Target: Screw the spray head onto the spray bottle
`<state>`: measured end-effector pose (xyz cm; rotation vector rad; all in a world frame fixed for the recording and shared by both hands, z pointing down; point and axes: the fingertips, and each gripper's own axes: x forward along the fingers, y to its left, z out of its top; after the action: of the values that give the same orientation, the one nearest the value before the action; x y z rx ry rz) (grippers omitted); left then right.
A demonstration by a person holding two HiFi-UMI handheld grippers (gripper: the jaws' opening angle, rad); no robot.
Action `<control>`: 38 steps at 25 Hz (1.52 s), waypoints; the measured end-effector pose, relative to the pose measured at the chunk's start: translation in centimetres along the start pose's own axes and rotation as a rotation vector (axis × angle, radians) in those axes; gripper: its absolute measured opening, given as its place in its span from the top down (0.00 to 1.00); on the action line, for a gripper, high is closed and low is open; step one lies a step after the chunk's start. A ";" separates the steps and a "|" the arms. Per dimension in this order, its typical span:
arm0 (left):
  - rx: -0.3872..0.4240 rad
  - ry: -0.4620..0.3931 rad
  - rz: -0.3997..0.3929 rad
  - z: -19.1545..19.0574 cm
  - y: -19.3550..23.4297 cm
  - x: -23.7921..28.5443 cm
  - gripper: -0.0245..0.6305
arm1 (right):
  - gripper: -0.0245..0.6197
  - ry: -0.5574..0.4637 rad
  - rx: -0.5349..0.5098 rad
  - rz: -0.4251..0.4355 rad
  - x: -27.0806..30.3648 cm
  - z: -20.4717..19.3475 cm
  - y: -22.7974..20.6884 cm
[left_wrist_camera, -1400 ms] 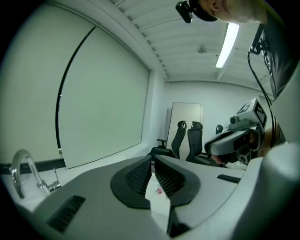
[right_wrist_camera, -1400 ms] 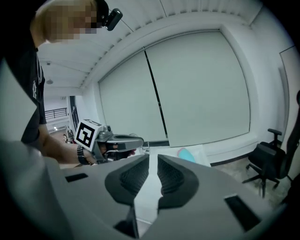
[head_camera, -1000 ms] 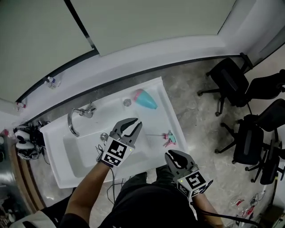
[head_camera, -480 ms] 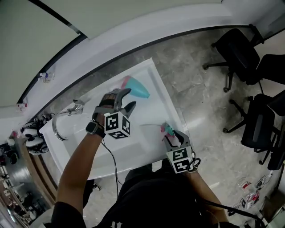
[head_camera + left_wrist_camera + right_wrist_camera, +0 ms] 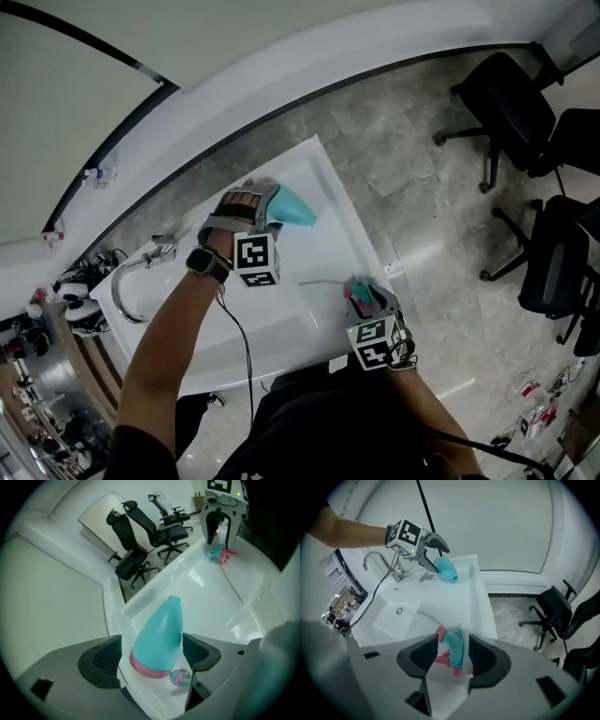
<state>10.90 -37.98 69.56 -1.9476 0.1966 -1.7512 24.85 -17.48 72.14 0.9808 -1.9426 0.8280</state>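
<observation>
Moved: both hands are lower than in the earliest frame. The left gripper (image 5: 265, 202) has gone from over the basin to the spray bottle (image 5: 296, 207). The right gripper (image 5: 364, 298) has come down onto the spray head (image 5: 360, 296).
Left jaws: just been opening and now spread wide. The bottle lies between them in the left gripper view. One pad is just beside it, the other shows a gap, so nothing is clamped.
Right jaws: just been opening and partly apart. The spray head sits between the pads in the right gripper view, with no squeeze visible.
Left arm: bare forearm runs from lower left to frame centre in the head view, watch (image 5: 205, 263) on the wrist, gripper angled down and away.
Right arm: short reach at lower centre, close to the body, gripper pointing steeply down.
Spray bottle: teal with a pink base band, on its side at the upper right corner of the white sink unit (image 5: 314, 251). The open neck points away from the left gripper.
Spray head: teal and pink, lying near the unit's right edge, well apart from the bottle.
Faucet (image 5: 132, 278): left of the frame.
</observation>
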 end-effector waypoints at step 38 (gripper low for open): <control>-0.126 0.039 -0.182 -1.7 -1.3 3.5 0.32 | 0.67 0.127 -0.065 0.070 0.4 0.1 0.1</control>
<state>9.50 -38.87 73.28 -2.0788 0.1501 -1.9362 24.59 -17.61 72.41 0.8066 -1.8911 0.8403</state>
